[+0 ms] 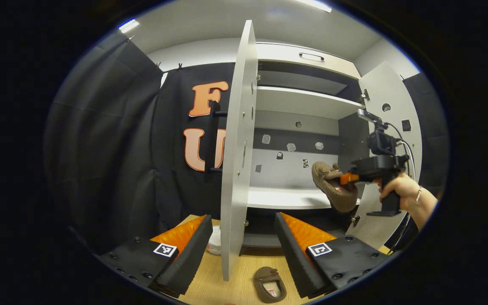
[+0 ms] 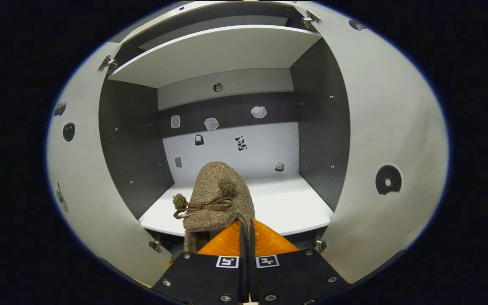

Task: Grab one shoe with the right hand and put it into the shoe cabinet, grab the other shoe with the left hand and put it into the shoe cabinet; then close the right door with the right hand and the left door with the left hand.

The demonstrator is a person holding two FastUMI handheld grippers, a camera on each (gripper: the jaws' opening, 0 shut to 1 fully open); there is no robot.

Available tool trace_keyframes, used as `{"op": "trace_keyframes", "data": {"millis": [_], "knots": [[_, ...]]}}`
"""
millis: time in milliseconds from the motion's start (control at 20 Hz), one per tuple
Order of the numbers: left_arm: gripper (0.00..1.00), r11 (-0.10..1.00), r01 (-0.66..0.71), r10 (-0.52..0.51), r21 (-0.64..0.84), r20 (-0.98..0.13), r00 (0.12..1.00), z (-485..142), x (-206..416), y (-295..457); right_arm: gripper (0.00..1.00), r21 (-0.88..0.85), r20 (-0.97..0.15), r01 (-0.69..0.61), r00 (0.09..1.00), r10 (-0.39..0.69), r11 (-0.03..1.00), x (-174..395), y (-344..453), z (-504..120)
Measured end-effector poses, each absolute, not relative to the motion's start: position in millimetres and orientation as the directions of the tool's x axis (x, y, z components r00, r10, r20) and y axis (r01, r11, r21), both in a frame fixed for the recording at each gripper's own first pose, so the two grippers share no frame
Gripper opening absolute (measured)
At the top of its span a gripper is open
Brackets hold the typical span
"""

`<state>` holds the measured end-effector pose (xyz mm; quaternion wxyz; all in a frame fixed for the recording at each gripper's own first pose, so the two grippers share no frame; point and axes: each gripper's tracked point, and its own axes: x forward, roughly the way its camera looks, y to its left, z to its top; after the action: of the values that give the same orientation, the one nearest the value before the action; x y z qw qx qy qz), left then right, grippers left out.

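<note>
One shoe (image 2: pixel 216 199) pinched in right gripper (image 2: pixel 246 231) at cabinet (image 2: pixel 295 203) mouth, not yet shelved. 2nd shoe (image 1: pixel 269 284) on table (image 1: pixel 235 288), left gripper (image 1: pixel 244 237) wide & empty; both doors (image 1: pixel 237 169) open.

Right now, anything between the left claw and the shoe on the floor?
No. In the left gripper view the open left claw hangs above the floor shoe; bare wood between.

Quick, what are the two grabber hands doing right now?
Left gripper: open, holding nothing.
Right gripper: shut on the brown shoe, in front of the cabinet shelf.
</note>
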<state>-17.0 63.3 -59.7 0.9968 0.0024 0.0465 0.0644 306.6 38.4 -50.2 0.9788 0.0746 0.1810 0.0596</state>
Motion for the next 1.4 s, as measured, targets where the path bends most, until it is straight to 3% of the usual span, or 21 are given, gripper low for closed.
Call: {"op": "trace_keyframes", "data": {"millis": [200,300,600,900,950,1050,1250,1400], "knots": [[0.93,0.99,-0.137,0.138,0.012,-0.1,0.985,-64,-16,67,0.0,0.135,-0.367,-0.058,0.924,0.105,0.989,360,38,-46],[0.99,0.989,-0.148,0.149,0.016,-0.104,0.983,-66,-16,70,0.0,0.122,-0.378,-0.047,0.922,0.09,0.991,383,37,-54],[0.96,0.986,-0.165,0.168,0.03,-0.124,0.978,-74,-14,74,0.0,0.129,-0.44,-0.011,0.896,0.067,0.992,420,33,-89],[0.98,0.988,-0.152,0.153,0.025,-0.133,0.979,-75,-13,69,0.18,0.11,-0.34,-0.021,0.939,0.057,0.994,410,20,-52],[0.99,0.989,-0.145,0.147,0.025,-0.135,0.98,-76,-11,66,0.29,0.105,-0.323,-0.026,0.945,0.059,0.994,402,18,-45],[0.93,0.991,-0.133,0.135,0.029,-0.144,0.98,-80,-8,59,0.41,0.11,-0.283,-0.04,0.957,0.069,0.993,384,17,-30],[0.96,0.994,-0.107,0.108,0.019,-0.169,0.98,-92,-7,45,0.73,0.114,-0.213,-0.063,0.973,0.086,0.992,338,11,-7],[0.96,0.996,-0.086,0.091,0.034,-0.202,0.975,-112,-12,34,0.87,0.101,-0.16,-0.068,0.984,0.084,0.993,300,2,6]]}}
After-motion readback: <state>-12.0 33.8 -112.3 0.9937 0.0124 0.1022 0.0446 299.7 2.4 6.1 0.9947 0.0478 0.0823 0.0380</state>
